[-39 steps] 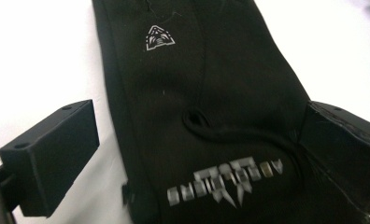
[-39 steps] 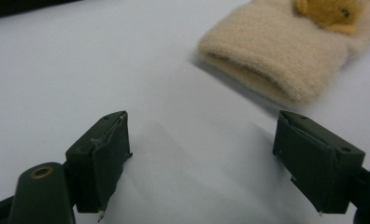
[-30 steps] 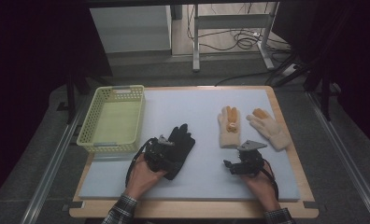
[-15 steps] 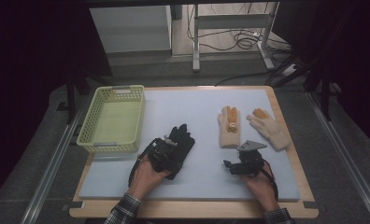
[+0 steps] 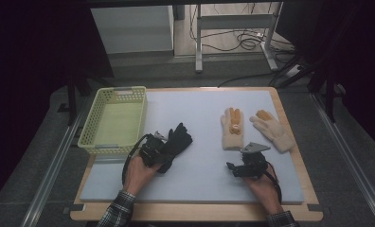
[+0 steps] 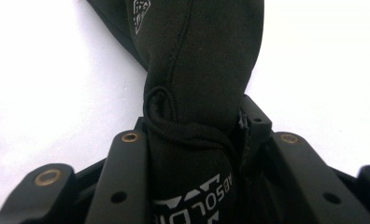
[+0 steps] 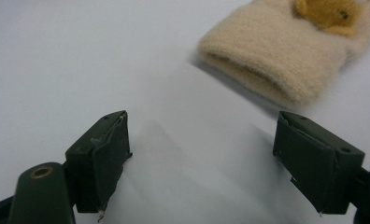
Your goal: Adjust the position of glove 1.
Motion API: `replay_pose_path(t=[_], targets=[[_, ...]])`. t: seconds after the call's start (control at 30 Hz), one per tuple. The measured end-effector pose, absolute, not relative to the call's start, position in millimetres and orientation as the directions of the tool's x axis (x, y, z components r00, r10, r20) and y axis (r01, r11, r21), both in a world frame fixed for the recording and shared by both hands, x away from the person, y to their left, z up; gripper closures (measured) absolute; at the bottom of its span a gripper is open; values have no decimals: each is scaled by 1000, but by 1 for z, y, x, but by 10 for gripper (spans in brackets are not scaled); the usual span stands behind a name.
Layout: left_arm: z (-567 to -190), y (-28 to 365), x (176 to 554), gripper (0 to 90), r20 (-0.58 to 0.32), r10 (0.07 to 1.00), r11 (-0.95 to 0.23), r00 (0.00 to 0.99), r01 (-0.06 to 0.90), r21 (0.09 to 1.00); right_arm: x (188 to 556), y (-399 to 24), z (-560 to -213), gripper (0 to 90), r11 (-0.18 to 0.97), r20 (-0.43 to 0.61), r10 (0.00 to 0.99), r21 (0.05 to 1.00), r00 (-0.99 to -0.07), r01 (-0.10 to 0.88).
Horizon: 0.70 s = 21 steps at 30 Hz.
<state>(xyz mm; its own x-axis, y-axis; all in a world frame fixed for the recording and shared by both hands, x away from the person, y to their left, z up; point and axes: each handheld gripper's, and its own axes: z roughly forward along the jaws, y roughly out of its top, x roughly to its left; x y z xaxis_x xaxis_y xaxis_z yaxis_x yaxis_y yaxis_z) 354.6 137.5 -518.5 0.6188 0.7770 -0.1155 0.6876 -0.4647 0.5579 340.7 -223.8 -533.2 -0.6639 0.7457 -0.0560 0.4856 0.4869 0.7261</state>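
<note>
Up close, the left gripper (image 6: pixel 192 140) clamps the black glove (image 6: pixel 197 70) at its lettered cuff; the right gripper (image 7: pixel 202 158) stands apart over the white mat (image 7: pixel 57 56).

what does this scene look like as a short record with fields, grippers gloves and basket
left gripper: shut on the cuff of the black glove
right gripper: open, nothing between its jaws, over bare mat
black glove position: left of centre on the white mat, just right of the basket
basket: yellow, at the table's left edge, looks empty
beige gloves: two, lying flat on the right side; near glove just ahead of the right gripper, far glove beside it
</note>
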Motion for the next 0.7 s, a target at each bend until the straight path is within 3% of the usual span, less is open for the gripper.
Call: replay_pose_path(t=[0.7], targets=[[-458, 139, 372, 627, -47, 780, -470, 625, 632, 616, 340, -224, -533, 182, 487, -56, 746, 726, -664, 486]])
